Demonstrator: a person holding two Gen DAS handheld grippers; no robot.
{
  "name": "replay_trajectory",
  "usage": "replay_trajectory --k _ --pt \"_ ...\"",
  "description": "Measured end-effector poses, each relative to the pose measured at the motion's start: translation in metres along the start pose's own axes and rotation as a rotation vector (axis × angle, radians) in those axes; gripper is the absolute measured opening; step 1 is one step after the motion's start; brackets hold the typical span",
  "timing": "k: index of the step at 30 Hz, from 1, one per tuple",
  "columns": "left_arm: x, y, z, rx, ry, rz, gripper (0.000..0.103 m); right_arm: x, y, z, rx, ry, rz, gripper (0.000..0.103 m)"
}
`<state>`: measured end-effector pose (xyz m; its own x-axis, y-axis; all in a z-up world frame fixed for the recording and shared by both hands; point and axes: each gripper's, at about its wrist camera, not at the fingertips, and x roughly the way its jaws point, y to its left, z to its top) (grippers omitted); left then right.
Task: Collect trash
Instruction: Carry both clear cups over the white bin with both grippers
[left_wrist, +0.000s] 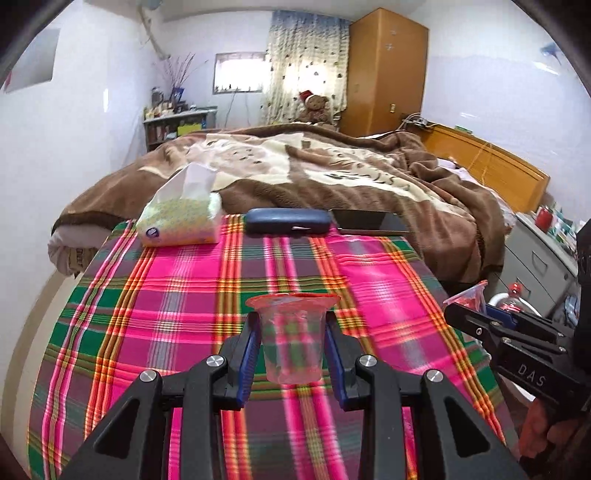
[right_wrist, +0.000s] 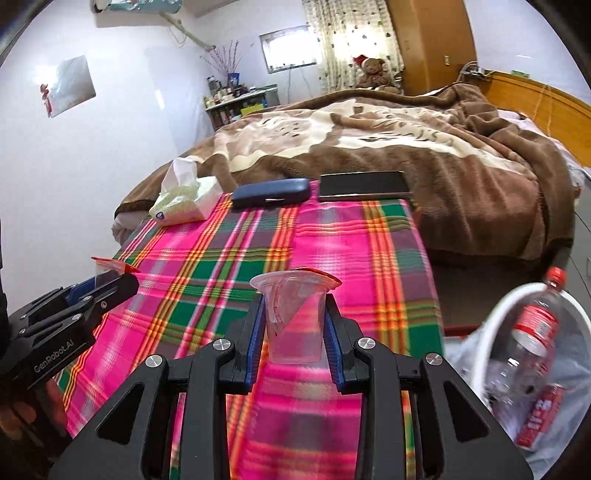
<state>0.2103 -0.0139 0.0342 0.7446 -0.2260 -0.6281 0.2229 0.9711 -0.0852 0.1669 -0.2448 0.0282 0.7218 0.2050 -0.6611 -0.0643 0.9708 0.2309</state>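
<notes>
My left gripper (left_wrist: 291, 328) is shut on a clear plastic cup with a red rim (left_wrist: 291, 341), held above the plaid tablecloth (left_wrist: 184, 295). My right gripper (right_wrist: 293, 317) is shut on a second clear cup (right_wrist: 293, 325) with a red torn lid. Each gripper shows in the other's view: the right one (left_wrist: 467, 308) at the right edge, the left one (right_wrist: 110, 282) at the left edge, each with its cup. A white bin (right_wrist: 491, 321) with a clear liner sits low right of the table and holds an empty bottle with a red label (right_wrist: 532, 328).
A tissue pack (left_wrist: 181, 218), a dark blue case (left_wrist: 288, 220) and a black phone-like slab (left_wrist: 369, 220) lie along the table's far edge. Behind is a bed with a brown blanket (left_wrist: 332, 173). A grey cabinet (left_wrist: 535, 258) stands at the right.
</notes>
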Motion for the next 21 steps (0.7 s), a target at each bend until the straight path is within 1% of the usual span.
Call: replay_trajectory --k 3,5,10,15,21 --pt "-0.006 -0.016 -0.004 0.001 0.002 -0.043 0.034 -0.012 -0.012 -0.004 0.015 -0.018 -0.018 0.031" --pt "-0.009 -0.03 -0.007 0.025 -0.003 -0.055 0.034 -0.022 -0.022 -0.008 0.03 -0.033 -0.033 0.031" --pt "-0.017 -0.066 -0.015 0.061 -0.004 -0.11 0.034 -0.039 -0.046 -0.016 0.062 -0.053 -0.065 0.031" --pt "-0.019 -0.105 -0.02 0.099 -0.004 -0.165 0.034 -0.058 -0.075 -0.024 0.107 -0.074 -0.114 0.031" --pt "-0.019 -0.158 -0.025 0.16 0.005 -0.243 0.034 -0.081 -0.112 -0.035 0.155 -0.092 -0.197 0.031"
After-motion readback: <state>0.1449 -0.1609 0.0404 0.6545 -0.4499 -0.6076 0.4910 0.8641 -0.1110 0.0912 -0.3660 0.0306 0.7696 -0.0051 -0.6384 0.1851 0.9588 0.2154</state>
